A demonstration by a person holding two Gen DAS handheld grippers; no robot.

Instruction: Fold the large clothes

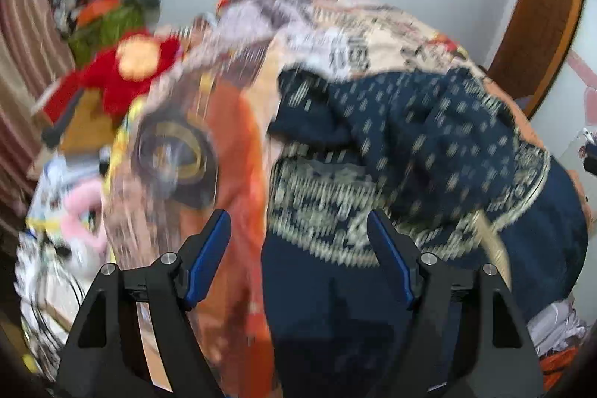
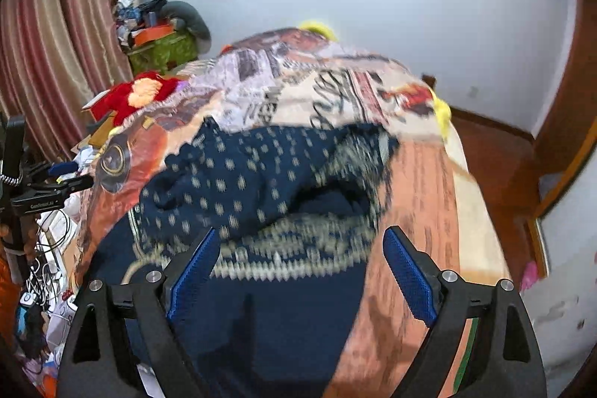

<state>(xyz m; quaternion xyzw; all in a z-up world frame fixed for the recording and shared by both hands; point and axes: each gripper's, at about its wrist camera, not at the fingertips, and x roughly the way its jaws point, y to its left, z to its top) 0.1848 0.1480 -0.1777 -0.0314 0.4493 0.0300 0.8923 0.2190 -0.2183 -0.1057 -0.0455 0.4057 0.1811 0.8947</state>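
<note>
Navy patterned garment (image 1: 429, 144) lying rumpled on the printed bedspread (image 1: 231, 144), bunched toward the middle, pale woven border band running across the near part. Not yet flat; no clean fold visible.

Left gripper (image 1: 298, 248): released, jaws wide, nothing between the blue pads, poised above the garment's left edge where cloth meets bedspread. Right gripper (image 2: 300, 267): likewise released and empty, above the plain navy near portion and border band (image 2: 291, 260).

Step in hand, as judged: regrasp ahead of a fold. Advisable to come down on two matching points of one edge, pinching a single layer only, keeping clear of the bedspread beneath. Bunched mound to be spread first, otherwise creases locked in. Both views motion-blurred; exact edge and layer count not determinable.

Surface: soft bed, busy orange and cream print, liable to catch up with the cloth. Room: red plush toy (image 2: 138, 96) at far left corner, striped curtain (image 2: 48, 36), white wall (image 2: 447, 25), cluttered floor to the left.
</note>
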